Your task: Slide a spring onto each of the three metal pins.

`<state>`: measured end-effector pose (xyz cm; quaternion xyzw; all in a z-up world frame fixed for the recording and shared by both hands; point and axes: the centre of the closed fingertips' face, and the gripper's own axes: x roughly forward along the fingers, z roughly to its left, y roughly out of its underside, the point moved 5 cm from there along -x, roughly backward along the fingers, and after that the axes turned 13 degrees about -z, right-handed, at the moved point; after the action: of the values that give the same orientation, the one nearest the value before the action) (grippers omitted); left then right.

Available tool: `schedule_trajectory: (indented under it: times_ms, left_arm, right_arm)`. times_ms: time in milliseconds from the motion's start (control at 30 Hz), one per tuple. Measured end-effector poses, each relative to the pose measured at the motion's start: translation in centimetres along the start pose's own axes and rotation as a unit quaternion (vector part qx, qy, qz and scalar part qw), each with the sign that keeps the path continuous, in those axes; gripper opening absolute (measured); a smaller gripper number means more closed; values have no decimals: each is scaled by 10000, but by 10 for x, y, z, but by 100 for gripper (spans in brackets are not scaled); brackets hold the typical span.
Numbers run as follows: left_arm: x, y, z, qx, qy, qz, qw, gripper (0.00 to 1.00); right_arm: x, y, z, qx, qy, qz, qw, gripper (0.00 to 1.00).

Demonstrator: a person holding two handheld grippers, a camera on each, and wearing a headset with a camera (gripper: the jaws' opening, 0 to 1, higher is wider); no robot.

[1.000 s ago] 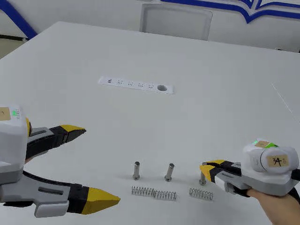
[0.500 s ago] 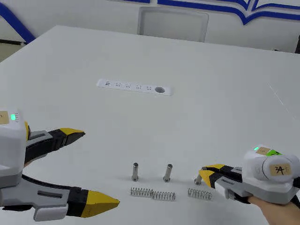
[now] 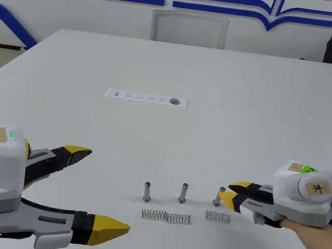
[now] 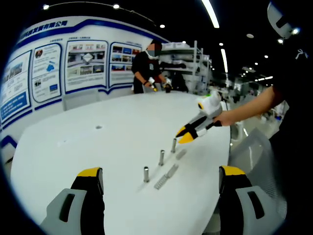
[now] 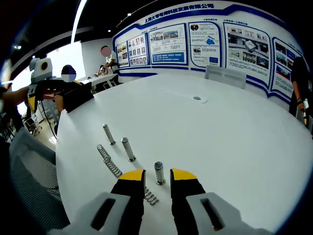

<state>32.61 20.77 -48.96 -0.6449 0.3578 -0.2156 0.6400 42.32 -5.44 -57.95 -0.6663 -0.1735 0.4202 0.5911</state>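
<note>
Your left gripper [image 3: 104, 188]: yellow jaw tips, black mid sections, grey-white body, with a green light [image 3: 11, 134] and a tan sticker [image 3: 2, 135] on top. Your right gripper [image 3: 229, 191]: same colours, rounded white housing, a green LED [image 3: 300, 168], a tan label [image 3: 317, 189] with a black handwritten mark. You wear a dark top [image 4: 293, 98].

I seem to be in an industrial training hall or showroom rather than a home. My wide white desk [image 3: 233, 129] has a power strip [image 3: 146, 97] on it and a grey chair [image 3: 189, 30] at its far side. Blue-trimmed display boards [image 5: 205, 41] line the wall. Strip lights [image 4: 211, 13] cross a dark ceiling, and shelving racks [image 4: 191, 56] stand behind another person [image 4: 149, 68].
</note>
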Motion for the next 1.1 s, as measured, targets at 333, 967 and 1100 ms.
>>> schedule_trajectory:
  times_ms: [333,967,1100]
  left_arm:
    - [2,-6,-1,-281,-25,-242,9993,99]
    - [-1,6,1,-290,-108,-22,9995,98]
    - [0,6,1,-281,-83,-15,9996,98]
  right_arm:
    - [0,27,16,-212,-822,626,9944,23]
    - [13,45,10,-731,-1589,1247,9767,20]
    - [13,45,7,-734,-1562,1317,9761,14]
